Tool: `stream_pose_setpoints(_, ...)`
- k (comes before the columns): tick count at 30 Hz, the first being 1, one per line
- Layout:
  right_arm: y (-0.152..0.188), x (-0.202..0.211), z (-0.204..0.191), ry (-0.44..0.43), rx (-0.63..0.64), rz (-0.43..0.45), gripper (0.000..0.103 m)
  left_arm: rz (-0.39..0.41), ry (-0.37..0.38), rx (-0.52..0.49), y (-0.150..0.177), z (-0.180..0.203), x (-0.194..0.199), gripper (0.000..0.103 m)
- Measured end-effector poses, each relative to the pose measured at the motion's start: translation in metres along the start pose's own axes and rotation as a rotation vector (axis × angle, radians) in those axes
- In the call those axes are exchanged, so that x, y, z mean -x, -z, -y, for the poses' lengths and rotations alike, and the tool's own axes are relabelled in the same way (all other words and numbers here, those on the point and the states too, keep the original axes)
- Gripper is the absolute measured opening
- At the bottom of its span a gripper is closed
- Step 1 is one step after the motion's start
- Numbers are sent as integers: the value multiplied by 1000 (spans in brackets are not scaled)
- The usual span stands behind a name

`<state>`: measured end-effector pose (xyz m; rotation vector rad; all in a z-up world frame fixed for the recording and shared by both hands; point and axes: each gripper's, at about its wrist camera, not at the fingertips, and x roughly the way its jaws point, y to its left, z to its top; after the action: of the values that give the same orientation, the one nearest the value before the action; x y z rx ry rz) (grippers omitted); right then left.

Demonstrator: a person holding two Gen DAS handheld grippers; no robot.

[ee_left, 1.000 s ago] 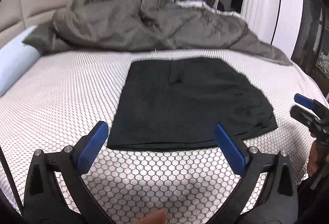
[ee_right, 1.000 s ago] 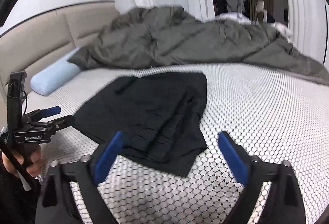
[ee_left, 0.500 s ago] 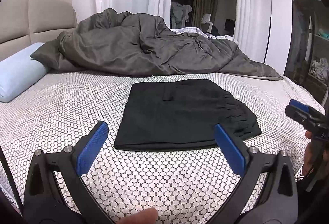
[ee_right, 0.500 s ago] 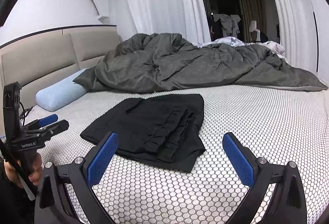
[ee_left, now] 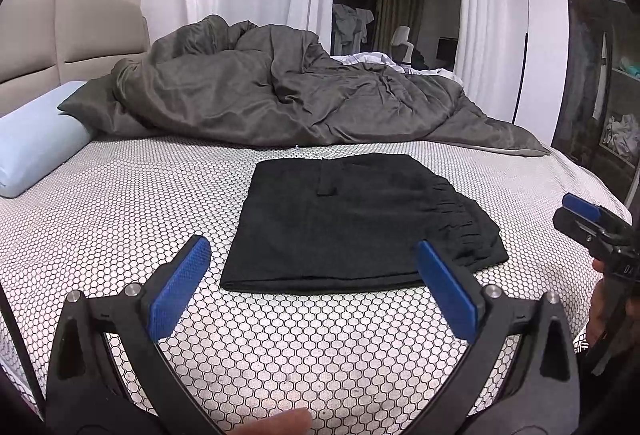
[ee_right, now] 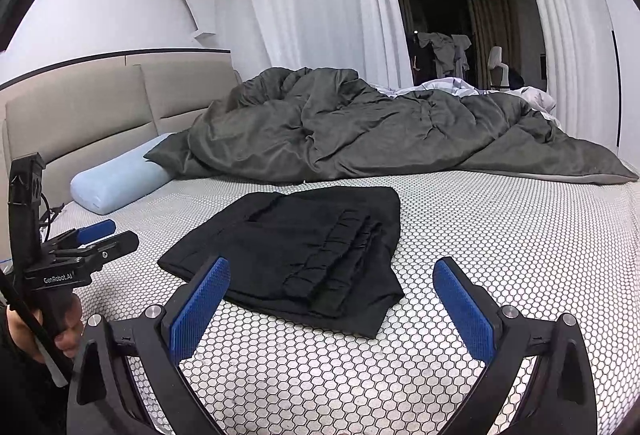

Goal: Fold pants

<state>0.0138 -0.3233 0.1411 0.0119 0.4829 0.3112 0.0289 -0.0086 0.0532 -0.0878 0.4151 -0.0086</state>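
The bed (ee_left: pixel 120 203) is half covered by a grey duvet (ee_left: pixel 280 99) along its far edge. The black pants (ee_left: pixel 344 219), folded compactly, are seen near the front edge. The left tool (ee_left: pixel 316 287) and right tool (ee_right: pixel 332 299) are held apart, empty. Folding appears complete; any final smoothing should be done gently.
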Motion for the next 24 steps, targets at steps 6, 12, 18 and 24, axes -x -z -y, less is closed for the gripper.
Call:
stream_pose_setpoints(6, 0, -1, 0, 0, 4, -4, 103, 3, -1, -3, 0, 1, 1, 102)
stream_pose_setpoints(12, 0, -1, -2, 1, 13, -7, 103, 3, 0, -4, -1, 0, 1, 102)
stream_pose_setpoints(18, 1, -2, -2, 2, 17, -8, 103, 4, 6, -2, -2, -2, 0, 102)
stream_pose_setpoints(24, 1, -2, -1, 2, 17, -8, 103, 5, 7, -6, -2, -3, 0, 102)
